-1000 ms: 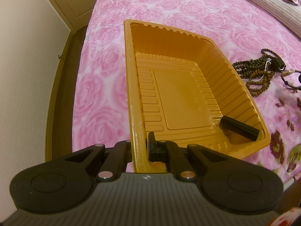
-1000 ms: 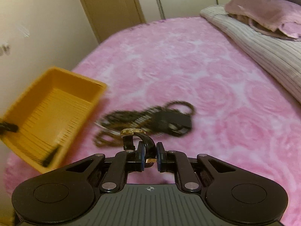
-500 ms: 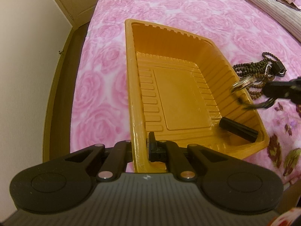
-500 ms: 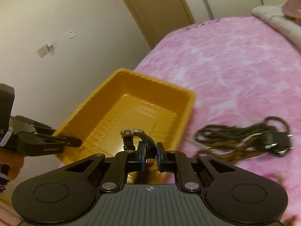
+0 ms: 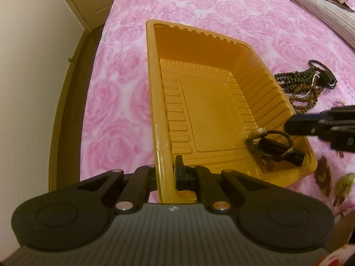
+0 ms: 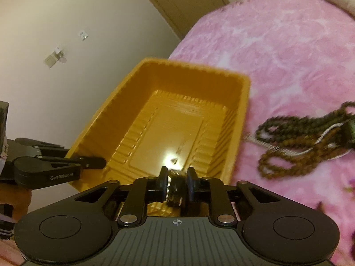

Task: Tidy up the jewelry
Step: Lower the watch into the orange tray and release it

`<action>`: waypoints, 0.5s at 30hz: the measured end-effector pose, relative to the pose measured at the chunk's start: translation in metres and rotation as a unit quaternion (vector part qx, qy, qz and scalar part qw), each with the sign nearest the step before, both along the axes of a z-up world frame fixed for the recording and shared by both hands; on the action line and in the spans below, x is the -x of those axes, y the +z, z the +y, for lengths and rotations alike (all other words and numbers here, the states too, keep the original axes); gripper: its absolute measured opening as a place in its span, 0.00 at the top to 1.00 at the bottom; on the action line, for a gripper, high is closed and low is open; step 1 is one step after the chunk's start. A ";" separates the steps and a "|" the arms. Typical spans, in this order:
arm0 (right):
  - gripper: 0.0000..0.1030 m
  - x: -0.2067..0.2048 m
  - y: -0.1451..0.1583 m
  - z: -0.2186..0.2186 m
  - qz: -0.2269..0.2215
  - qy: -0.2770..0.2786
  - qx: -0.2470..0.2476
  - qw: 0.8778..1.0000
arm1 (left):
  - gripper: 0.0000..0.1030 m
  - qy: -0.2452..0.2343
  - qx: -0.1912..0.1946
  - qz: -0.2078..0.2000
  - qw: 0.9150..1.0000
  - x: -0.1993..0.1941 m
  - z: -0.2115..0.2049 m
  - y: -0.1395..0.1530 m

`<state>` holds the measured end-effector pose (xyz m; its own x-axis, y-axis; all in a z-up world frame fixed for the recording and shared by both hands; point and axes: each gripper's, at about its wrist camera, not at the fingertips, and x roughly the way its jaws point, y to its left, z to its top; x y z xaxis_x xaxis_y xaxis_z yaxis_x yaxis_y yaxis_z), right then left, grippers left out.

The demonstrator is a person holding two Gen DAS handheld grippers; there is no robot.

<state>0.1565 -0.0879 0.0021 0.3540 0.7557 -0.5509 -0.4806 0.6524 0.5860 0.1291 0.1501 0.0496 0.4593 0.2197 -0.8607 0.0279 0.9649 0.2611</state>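
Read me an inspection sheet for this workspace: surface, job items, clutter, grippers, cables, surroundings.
Surface: pink rose-patterned bedspread.
Job's things: yellow tray on the bedspread; wristwatch inside it, against a black cylinder; bead strings heaped beside the tray.
Clutter: nothing seen.
Grippers: left hand-held gripper clamped on the tray's near wall; right hand-held gripper over the tray, jaws slightly parted, hold on the wristwatch unclear.
Cables: nothing seen.
Surroundings: cream wall, wooden door, striped bedding.

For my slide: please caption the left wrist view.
Left gripper pinches yellow tray rim; watch lies inside.
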 end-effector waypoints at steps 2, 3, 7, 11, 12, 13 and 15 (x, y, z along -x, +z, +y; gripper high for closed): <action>0.77 0.002 0.002 -0.014 -0.017 -0.018 0.007 1.000 | 0.96 0.000 0.001 -0.001 1.000 0.000 0.001 0.000; 0.76 0.003 0.002 -0.022 -0.027 -0.030 0.014 0.999 | 0.96 0.001 0.003 -0.001 1.000 0.000 0.000 0.000; 0.74 0.008 -0.005 -0.066 -0.059 -0.100 0.069 0.991 | 0.96 0.000 0.005 -0.002 1.000 0.001 0.001 0.000; 0.74 0.006 -0.024 -0.112 -0.059 -0.161 0.124 0.977 | 0.96 0.001 0.006 -0.003 1.000 0.001 0.003 0.000; 0.74 0.004 -0.028 -0.122 -0.050 -0.172 0.131 0.975 | 0.96 0.001 0.006 -0.003 1.000 0.001 0.003 0.000; 0.74 0.003 -0.033 -0.132 -0.044 -0.183 0.137 0.973 | 0.96 0.001 0.006 -0.003 1.000 0.001 0.003 0.000; 0.74 0.001 -0.038 -0.146 -0.045 -0.197 0.151 0.968 | 0.96 0.000 0.005 -0.003 1.000 0.002 0.002 0.000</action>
